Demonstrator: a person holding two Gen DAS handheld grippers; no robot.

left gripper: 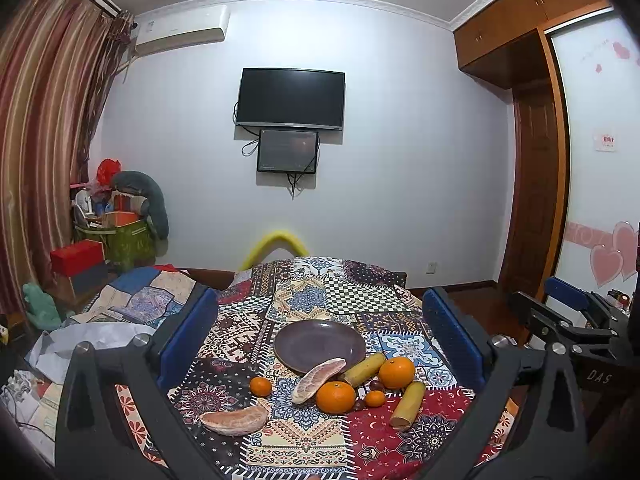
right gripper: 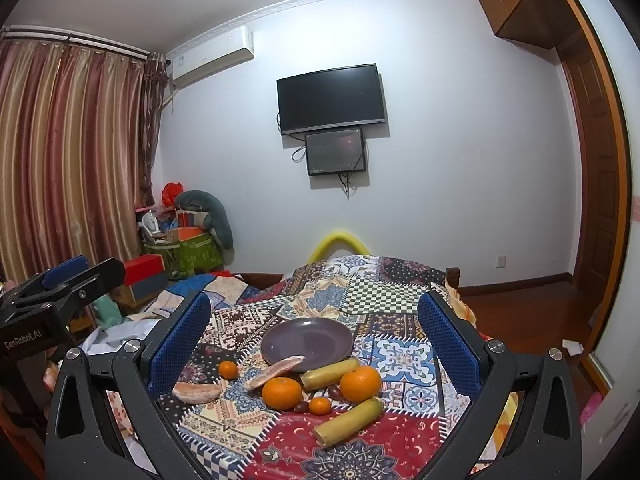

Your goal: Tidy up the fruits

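A dark purple plate [left gripper: 320, 340] [right gripper: 308, 338] sits empty on the patchwork tablecloth. In front of it lie two large oranges [left gripper: 336, 397] [left gripper: 396, 372], two small oranges [left gripper: 261, 386] [left gripper: 375, 398], two pomelo segments [left gripper: 236, 420] [left gripper: 318, 374], two yellow cane pieces [left gripper: 408, 400] [left gripper: 364, 368] and small dark grapes [left gripper: 375, 384]. One pomelo segment leans on the plate's rim. My left gripper [left gripper: 320, 332] is open and empty, above the fruit. My right gripper [right gripper: 314, 332] is open and empty, also held back from the fruit.
The patchwork cloth [left gripper: 304, 292] covers the table, with a yellow chair back [left gripper: 276, 246] behind it. Boxes and bags [left gripper: 112, 232] pile by the curtain at left. White paper [left gripper: 80, 340] lies left of the table. The right gripper shows at the left wrist view's right edge [left gripper: 568, 320].
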